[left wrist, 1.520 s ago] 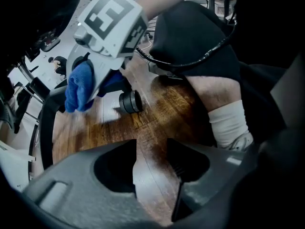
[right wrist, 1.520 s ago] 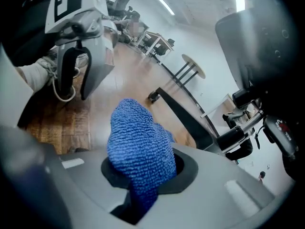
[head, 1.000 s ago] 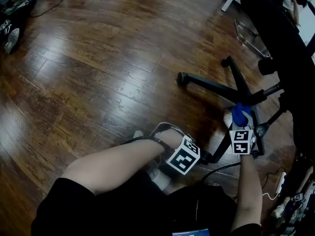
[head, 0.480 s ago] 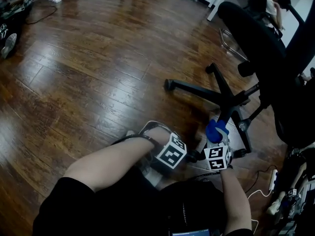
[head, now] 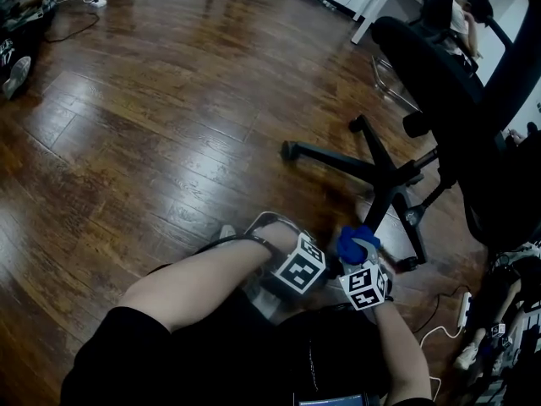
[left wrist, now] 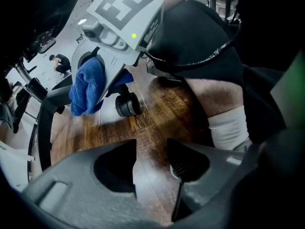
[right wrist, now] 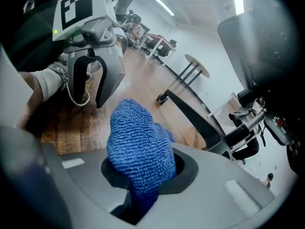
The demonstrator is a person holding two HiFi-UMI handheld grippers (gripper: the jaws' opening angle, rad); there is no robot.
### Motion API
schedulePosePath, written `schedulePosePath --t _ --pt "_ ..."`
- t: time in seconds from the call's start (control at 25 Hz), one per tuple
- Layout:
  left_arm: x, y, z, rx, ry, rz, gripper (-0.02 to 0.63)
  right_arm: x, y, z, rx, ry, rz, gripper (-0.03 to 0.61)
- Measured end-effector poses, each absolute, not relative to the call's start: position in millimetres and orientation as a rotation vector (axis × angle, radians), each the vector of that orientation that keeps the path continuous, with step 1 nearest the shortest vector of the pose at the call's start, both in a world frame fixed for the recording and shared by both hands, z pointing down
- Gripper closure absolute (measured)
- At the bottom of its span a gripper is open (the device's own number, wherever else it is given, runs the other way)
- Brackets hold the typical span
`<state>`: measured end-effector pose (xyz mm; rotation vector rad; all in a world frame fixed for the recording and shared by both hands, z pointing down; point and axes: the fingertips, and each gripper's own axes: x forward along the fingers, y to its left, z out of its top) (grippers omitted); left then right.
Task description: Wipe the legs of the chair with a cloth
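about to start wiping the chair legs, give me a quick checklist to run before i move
1. Blue cloth gripped: ok, bunched between the jaws of the right claw.
2. Left claw free: ok, jaws apart, only floor between them.
3. Cloth touching a leg: cannot tell, it sits close to a caster but contact is unclear.
4. Chair legs in view: ok, spread just ahead of the right claw.
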<state>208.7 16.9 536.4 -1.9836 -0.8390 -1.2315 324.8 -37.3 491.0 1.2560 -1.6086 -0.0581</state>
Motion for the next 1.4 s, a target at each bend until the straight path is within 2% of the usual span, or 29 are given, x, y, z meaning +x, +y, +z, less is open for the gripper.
schedulePosePath --t 0.44,0.68,0.92,1.4 --pt "213.7 -2.8 541.7 -2.050 -0.842 -1.240 0.405 415.8 -136.1 448.3 1.529 -1.484 -0.121 0.512" --pt "221.1 8.7 540.3 -2.096 -0.908 -1.195 0.405 442.7 -155.2 437.2 1.580 -1.423 -0.139 0.512" --pt "216.5 2.4 542.1 -2.069 -0.874 -1.231 0.406 427.7 -140.7 443.5 1.594 -1.440 -0.093 0.512" --pt "224.4 9.3 508.3 -2.104 -0.730 -1.179 0.405 346.1 -58.6 480.9 1.402 -1.562 -0.038 0.512"
